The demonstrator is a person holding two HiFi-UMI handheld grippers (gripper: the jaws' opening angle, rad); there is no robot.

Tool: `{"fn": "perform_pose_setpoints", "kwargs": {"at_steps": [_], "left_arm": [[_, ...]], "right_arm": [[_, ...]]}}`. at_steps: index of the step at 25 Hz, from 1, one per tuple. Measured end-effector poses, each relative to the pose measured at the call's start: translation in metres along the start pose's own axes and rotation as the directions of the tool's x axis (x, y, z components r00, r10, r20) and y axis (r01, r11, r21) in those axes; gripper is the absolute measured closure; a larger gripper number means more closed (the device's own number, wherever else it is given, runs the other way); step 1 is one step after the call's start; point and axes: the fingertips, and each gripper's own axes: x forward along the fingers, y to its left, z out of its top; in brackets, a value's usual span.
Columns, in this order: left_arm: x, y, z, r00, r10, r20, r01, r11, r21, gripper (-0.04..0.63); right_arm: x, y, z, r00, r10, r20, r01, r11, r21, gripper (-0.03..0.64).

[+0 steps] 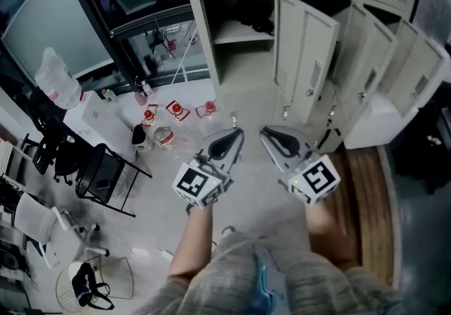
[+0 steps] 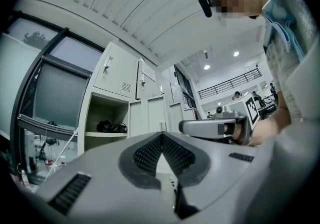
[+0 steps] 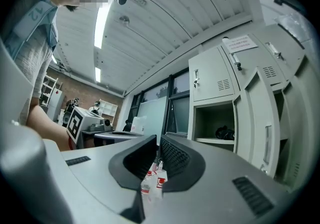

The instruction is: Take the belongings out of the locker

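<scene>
A tall grey locker stands with its door swung wide. On its shelf lies a small black bundle, alone in the compartment. The same black bundle shows in the left gripper view, and again in the right gripper view. My left gripper and right gripper are held side by side, well short of the locker and pointing toward it. Both have their jaws together with nothing between them. The left gripper's jaws meet at the tip, as do the right gripper's.
Several more locker doors hang ajar to the right. Clear bottles with red labels stand on the floor at the left, near black chairs. A wire basket sits at the lower left. A glass partition lines the left side.
</scene>
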Motion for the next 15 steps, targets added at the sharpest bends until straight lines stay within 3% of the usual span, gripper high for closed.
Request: {"fn": "perform_pose_setpoints", "kwargs": {"at_steps": [6, 15], "left_arm": [[0.025, 0.047, -0.004, 1.000, -0.021, 0.014, 0.021, 1.000, 0.024, 0.592], [0.078, 0.138, -0.010, 0.990, -0.137, 0.036, 0.136, 0.990, 0.025, 0.592]], "right_arm": [[0.038, -0.029, -0.002, 0.998, -0.051, 0.021, 0.051, 0.999, 0.008, 0.612], [0.116, -0.089, -0.017, 0.986, -0.169, -0.017, 0.168, 0.986, -0.007, 0.611]]}}
